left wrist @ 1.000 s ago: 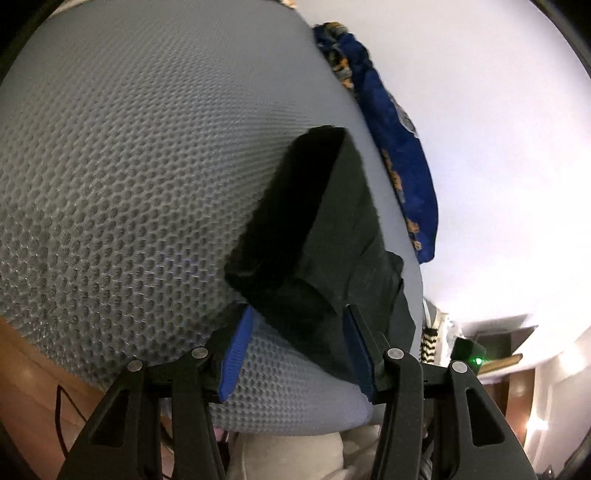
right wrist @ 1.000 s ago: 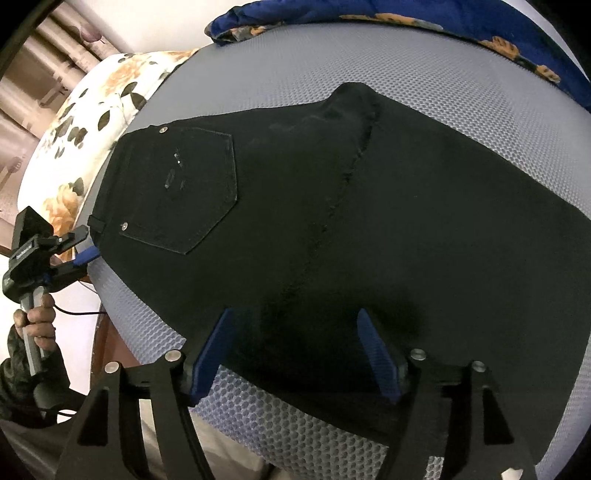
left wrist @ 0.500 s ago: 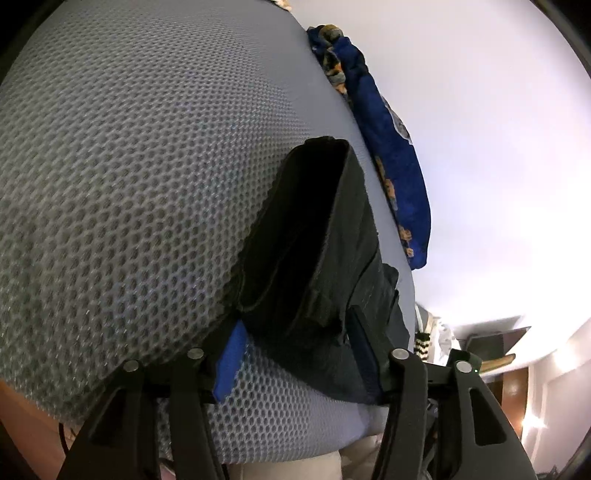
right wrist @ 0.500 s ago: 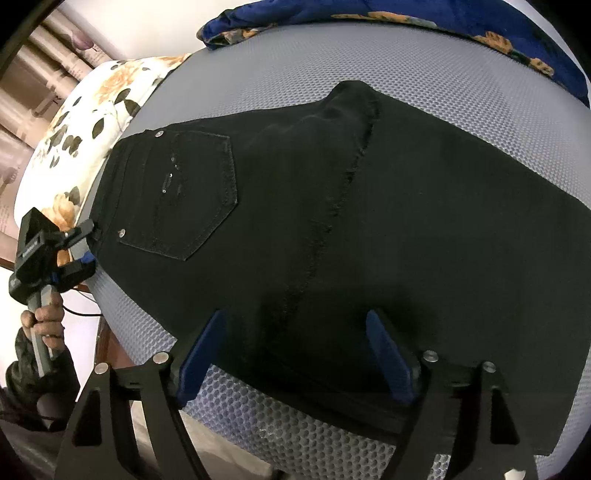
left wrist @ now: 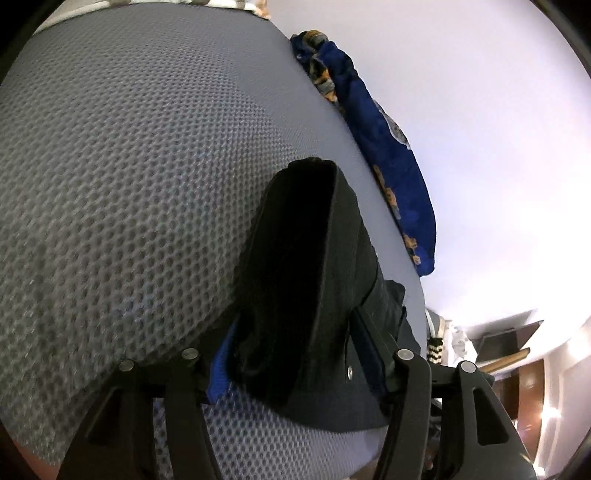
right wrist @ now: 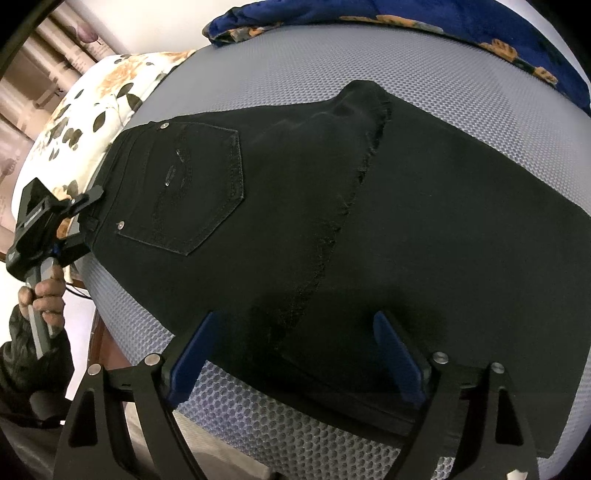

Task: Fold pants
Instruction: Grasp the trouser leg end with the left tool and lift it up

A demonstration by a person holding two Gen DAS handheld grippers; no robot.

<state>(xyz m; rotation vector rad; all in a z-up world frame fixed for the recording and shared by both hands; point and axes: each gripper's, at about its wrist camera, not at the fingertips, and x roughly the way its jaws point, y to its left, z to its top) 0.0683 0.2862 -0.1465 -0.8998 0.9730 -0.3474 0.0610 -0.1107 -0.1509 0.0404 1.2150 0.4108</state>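
Black pants (right wrist: 332,221) lie flat on a grey mesh bed surface (right wrist: 406,66), back pocket up, waistband at the left. My right gripper (right wrist: 295,354) is open, its blue pads straddling the pants' near edge. My left gripper (left wrist: 295,343) is open with the waistband end of the pants (left wrist: 314,258) between its blue pads (left wrist: 218,373), touching or just above the fabric. In the right wrist view the left gripper (right wrist: 86,214) sits at the waistband corner, held by a hand.
A blue floral blanket (right wrist: 406,22) lies along the far edge of the bed, also in the left wrist view (left wrist: 380,147). A white floral pillow (right wrist: 92,110) lies left of the pants. The bed's edge drops off near both grippers.
My left gripper has moved forward onto the waistband, which now fills more of the space between its pads. My right gripper has eased back slightly toward the near edge.
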